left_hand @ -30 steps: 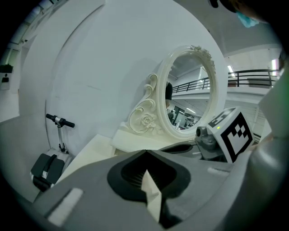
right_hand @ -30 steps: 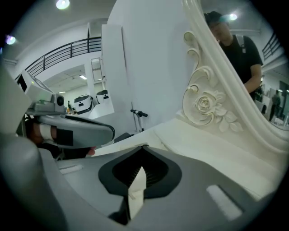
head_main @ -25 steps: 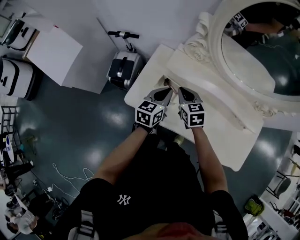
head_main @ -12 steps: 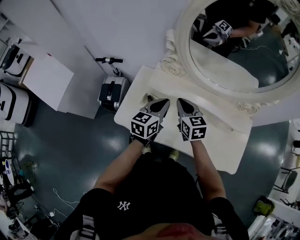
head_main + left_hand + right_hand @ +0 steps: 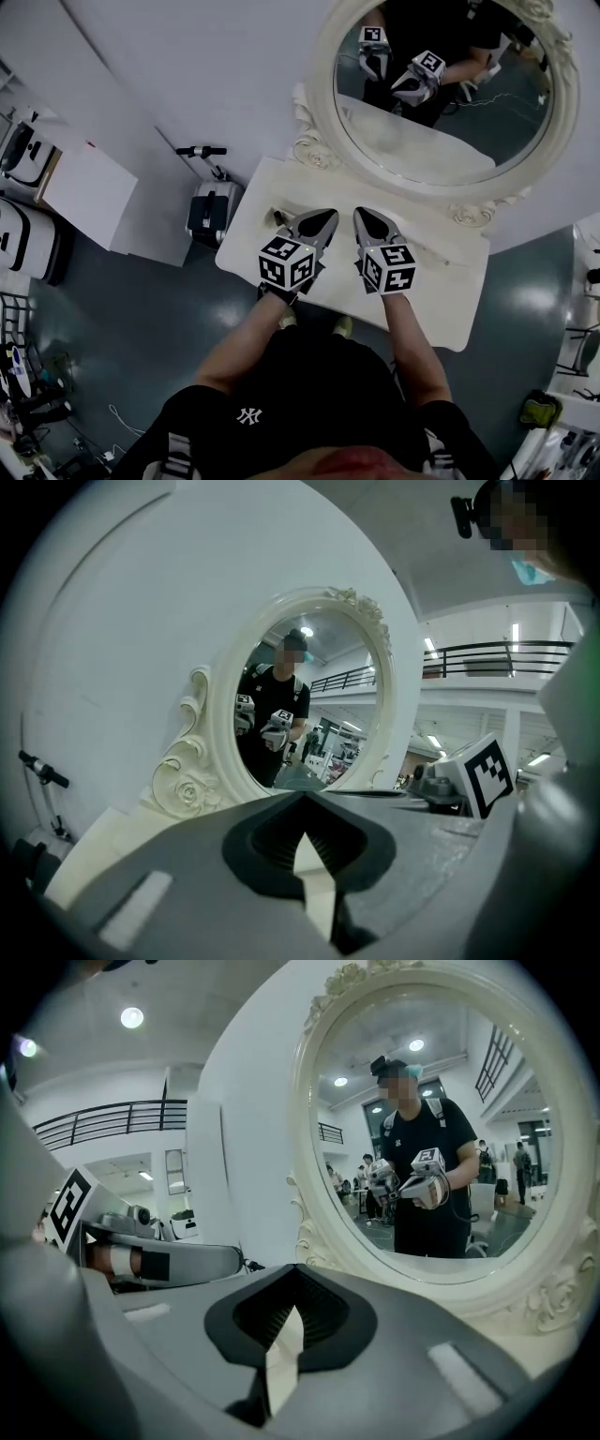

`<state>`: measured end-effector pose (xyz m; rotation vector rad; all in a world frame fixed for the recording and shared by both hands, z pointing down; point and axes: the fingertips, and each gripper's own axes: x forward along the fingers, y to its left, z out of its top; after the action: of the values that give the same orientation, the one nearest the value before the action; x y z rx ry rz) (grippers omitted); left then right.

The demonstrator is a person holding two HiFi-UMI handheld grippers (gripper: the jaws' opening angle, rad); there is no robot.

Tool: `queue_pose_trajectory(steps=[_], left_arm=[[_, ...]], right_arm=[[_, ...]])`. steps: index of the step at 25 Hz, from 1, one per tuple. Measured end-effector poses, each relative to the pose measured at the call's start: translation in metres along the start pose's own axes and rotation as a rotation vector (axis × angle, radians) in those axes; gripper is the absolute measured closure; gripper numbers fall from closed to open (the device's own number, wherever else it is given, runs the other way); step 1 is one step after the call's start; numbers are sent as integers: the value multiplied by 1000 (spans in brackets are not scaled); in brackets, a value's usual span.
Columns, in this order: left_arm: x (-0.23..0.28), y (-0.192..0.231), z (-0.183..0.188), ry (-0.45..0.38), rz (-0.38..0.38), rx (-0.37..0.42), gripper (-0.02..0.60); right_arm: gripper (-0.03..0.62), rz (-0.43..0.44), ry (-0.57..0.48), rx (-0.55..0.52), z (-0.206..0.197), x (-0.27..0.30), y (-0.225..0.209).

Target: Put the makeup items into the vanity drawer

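Note:
My left gripper (image 5: 322,218) and right gripper (image 5: 364,217) hover side by side over the white vanity table (image 5: 439,298), both shut with nothing between the jaws. In the left gripper view the gripper (image 5: 305,801) points at the oval mirror (image 5: 309,667). The right gripper (image 5: 295,1271) faces the same mirror (image 5: 450,1091). A small dark item (image 5: 277,217) lies on the tabletop just left of the left gripper; it is too small to identify. No open drawer shows in any view.
The carved oval mirror (image 5: 441,103) stands at the table's back against a white wall. A folded scooter (image 5: 210,208) stands by the table's left end. A white cabinet (image 5: 82,192) is further left, and the dark floor lies around.
The head view has swung up, bringing more of the mirror into view. Both grippers, still shut and side by side, have drawn back from the table's back left part.

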<state>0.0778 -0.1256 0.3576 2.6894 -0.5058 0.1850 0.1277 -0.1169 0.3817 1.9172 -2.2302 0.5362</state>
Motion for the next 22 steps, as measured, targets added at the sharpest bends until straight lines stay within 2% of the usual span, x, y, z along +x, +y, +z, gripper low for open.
queue_pose_trajectory(steps=[10,22], left_arm=[[11,-32,25,-47,-28,44,581],[11,-41,22,-44,-9,50,581]], right_arm=[[571,-11,-51,-20,21,-27,-17],[571,18,-50,-26,19,-32,-15]])
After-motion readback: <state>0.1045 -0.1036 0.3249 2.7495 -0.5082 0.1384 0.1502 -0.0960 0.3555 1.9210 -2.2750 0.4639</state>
